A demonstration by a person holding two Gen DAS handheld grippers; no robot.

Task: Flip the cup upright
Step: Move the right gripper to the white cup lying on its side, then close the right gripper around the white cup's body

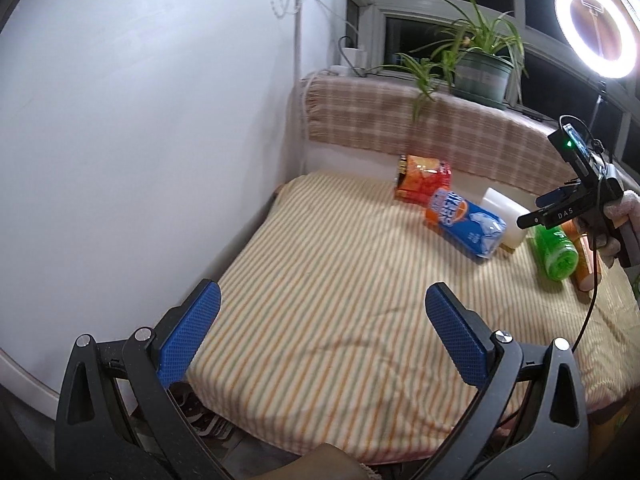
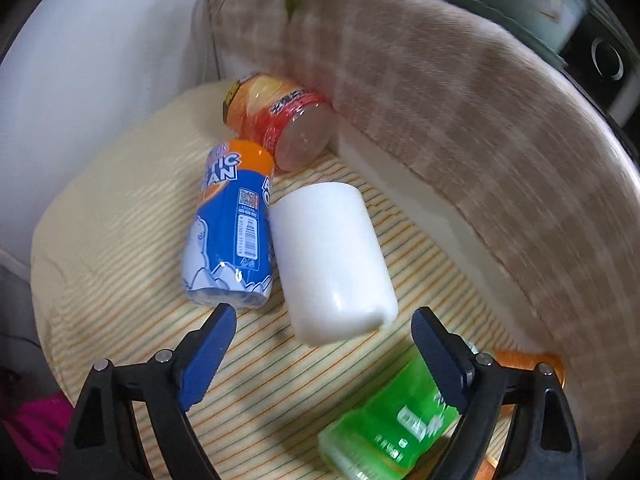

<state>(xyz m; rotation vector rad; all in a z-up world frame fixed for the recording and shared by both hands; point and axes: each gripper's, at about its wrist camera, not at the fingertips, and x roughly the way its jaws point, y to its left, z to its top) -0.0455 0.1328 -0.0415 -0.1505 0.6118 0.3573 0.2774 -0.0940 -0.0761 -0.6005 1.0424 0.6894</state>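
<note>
Where striped cloth (image 2: 132,320) lies, smooth white cup (image 2: 332,256) toppled

Ring light (image 1: 597,23) glaring upper right, dark windows, right view motion-blurred, fisheye-bent edges

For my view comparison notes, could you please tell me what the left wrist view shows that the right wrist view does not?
Only the left wrist view shows the ring light, the whole potted plant and the open right tool from outside. Only the right wrist view shows the red can's clear end. Both show the white cup lying beside the blue can.
</note>
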